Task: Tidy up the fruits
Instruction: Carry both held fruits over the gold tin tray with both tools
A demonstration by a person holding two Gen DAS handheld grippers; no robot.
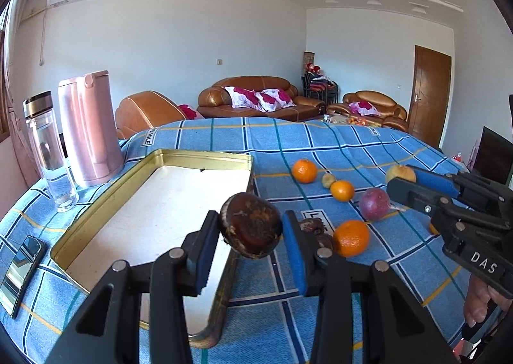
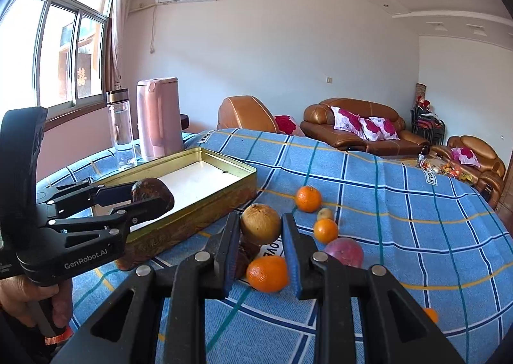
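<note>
The dark brown fruit (image 1: pixel 250 230) was clamped in the left gripper (image 1: pixel 250 235), jaws snug on both sides, held up over the near right corner of the gold tin tray (image 1: pixel 96 203). The right gripper (image 2: pixel 260 235) had a tan round fruit (image 2: pixel 260 224) pinched in its jaws, up above the blue plaid cloth (image 2: pixel 400 203) on the surface. Loose on the cloth: three oranges, the nearest (image 2: pixel 268 273) just below those jaws, plus a purple-red fruit (image 2: pixel 344 251). A pink kettle (image 1: pixel 89 130) and clear bottle (image 1: pixel 48 152) stood behind the tray.
</note>
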